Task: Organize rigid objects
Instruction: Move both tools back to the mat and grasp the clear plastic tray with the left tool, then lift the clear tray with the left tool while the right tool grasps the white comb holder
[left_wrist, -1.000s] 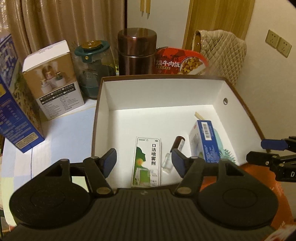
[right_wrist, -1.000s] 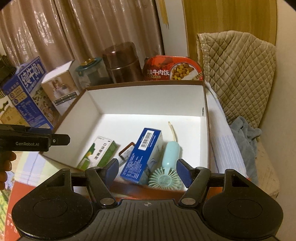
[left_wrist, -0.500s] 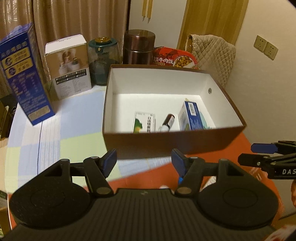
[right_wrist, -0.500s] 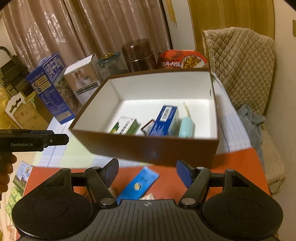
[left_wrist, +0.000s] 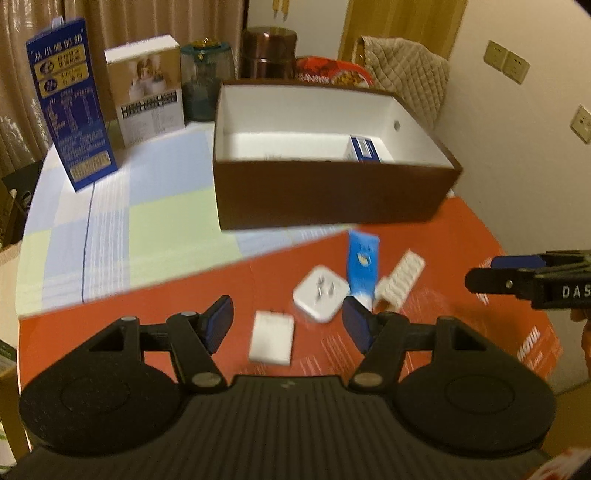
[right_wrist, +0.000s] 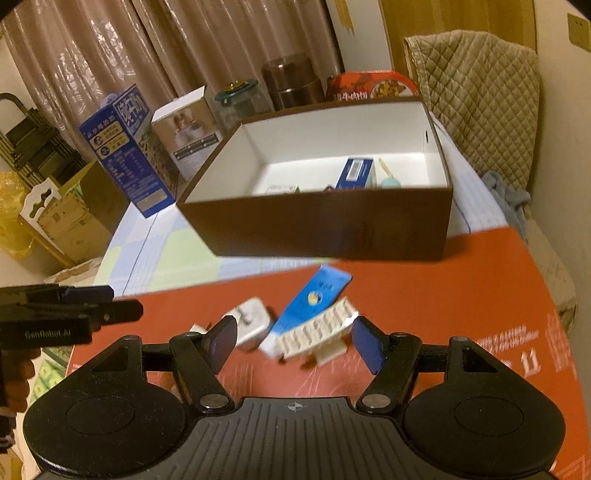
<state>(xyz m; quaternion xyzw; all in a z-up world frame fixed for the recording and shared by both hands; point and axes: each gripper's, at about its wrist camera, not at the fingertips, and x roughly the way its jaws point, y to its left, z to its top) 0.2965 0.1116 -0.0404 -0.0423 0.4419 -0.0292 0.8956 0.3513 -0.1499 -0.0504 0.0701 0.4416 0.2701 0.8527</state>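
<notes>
A brown box with a white inside (left_wrist: 325, 199) (right_wrist: 332, 236) stands on the table and holds a blue carton (left_wrist: 364, 149) (right_wrist: 356, 171), a mint brush (right_wrist: 389, 181) and other small items. On the red mat before it lie a white plug adapter (left_wrist: 321, 293) (right_wrist: 251, 325), a blue sachet (left_wrist: 362, 264) (right_wrist: 314, 299), a white ribbed piece (left_wrist: 400, 280) (right_wrist: 317, 334) and a small white block (left_wrist: 272, 337). My left gripper (left_wrist: 288, 325) is open above the white block. My right gripper (right_wrist: 293, 341) is open above the ribbed piece.
A blue milk carton (left_wrist: 70, 118) (right_wrist: 125, 147), a white product box (left_wrist: 147, 92), a green-lidded jar (left_wrist: 205, 74), a brown flask (left_wrist: 267, 51) and a red food pack (left_wrist: 332, 72) stand behind and left of the box. A quilted chair back (right_wrist: 476, 88) is at the right.
Both grippers have pulled back and away from the box. The red mat with the loose items has come into view. Both stay open and empty.
</notes>
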